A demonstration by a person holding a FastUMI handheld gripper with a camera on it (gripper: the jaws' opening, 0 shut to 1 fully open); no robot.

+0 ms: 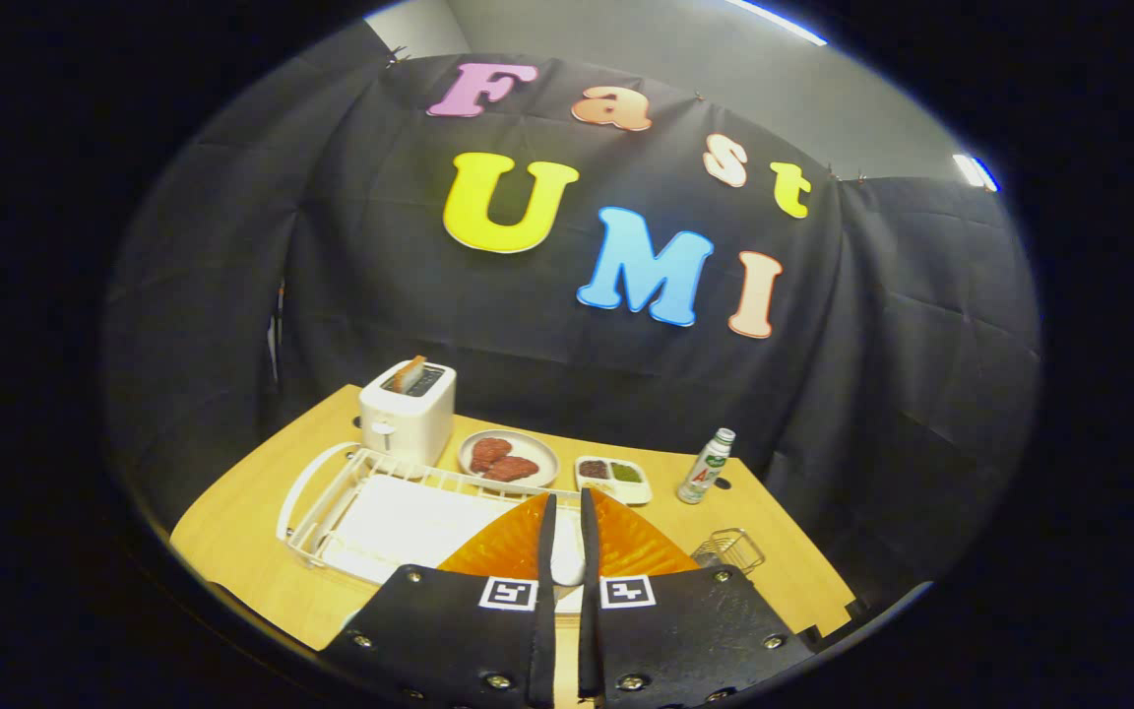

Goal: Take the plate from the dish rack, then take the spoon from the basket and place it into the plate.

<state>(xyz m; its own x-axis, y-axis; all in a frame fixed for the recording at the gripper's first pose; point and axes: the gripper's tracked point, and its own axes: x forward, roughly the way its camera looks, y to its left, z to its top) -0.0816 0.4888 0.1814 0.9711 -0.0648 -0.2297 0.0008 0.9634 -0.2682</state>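
An orange ribbed plate (636, 547) lies on the wooden table, right beside the white dish rack (331, 492) and just under my fingers. My gripper (568, 497) hangs above the plate's middle with its fingers close together. A white spoon (567, 561) is pinched in the narrow gap between them, and only a short oval part of it shows. The small wire basket (730, 547) stands to the right of the plate, and I see nothing in it.
A white toaster (408, 414) with a slice of toast stands behind the rack. Beyond the plate sit a round dish of meat (508, 458), a small tray of sauces (612, 475) and a bottle (707, 466). Bare table (242, 532) lies left of the rack.
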